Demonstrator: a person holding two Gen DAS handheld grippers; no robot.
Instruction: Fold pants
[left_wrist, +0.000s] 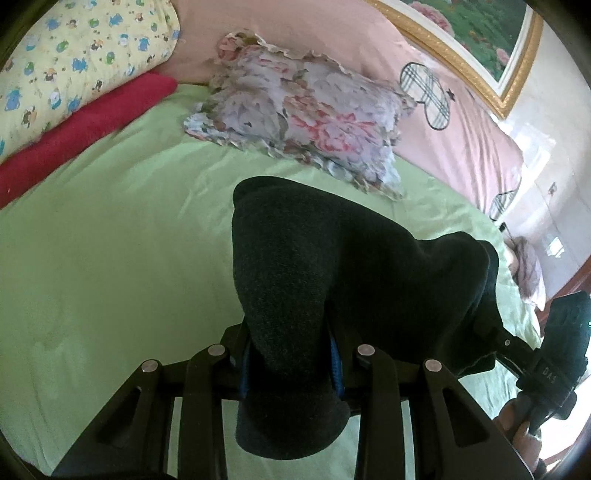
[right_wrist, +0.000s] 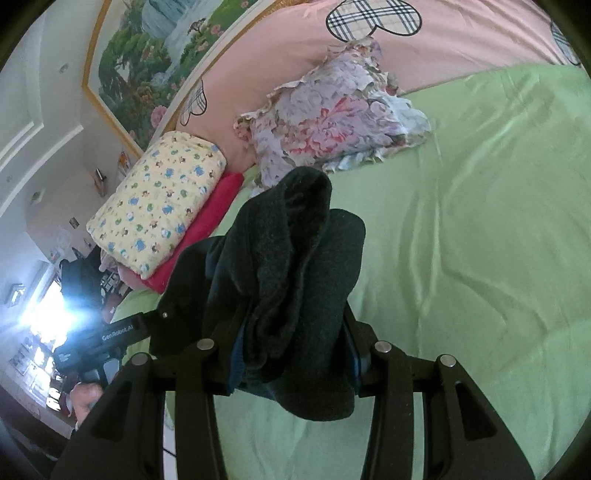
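Note:
The dark charcoal pants (left_wrist: 332, 258) hang bunched between both grippers above the green bed sheet (left_wrist: 110, 240). My left gripper (left_wrist: 291, 365) is shut on one end of the pants, the cloth draping over its fingers. My right gripper (right_wrist: 295, 354) is shut on the other end of the pants (right_wrist: 291, 266), which pile up thickly over its jaws. The right gripper's body (left_wrist: 554, 350) shows at the right edge of the left wrist view; the left gripper's body (right_wrist: 99, 339) shows at the left of the right wrist view. The fingertips are hidden by cloth.
A floral pillow (left_wrist: 303, 114) lies on the sheet beyond the pants. A yellow patterned pillow (left_wrist: 74, 62) rests on a red folded blanket (left_wrist: 81, 136) at the left. A pink duvet (left_wrist: 461, 122) runs along the back under a framed painting (left_wrist: 480, 44).

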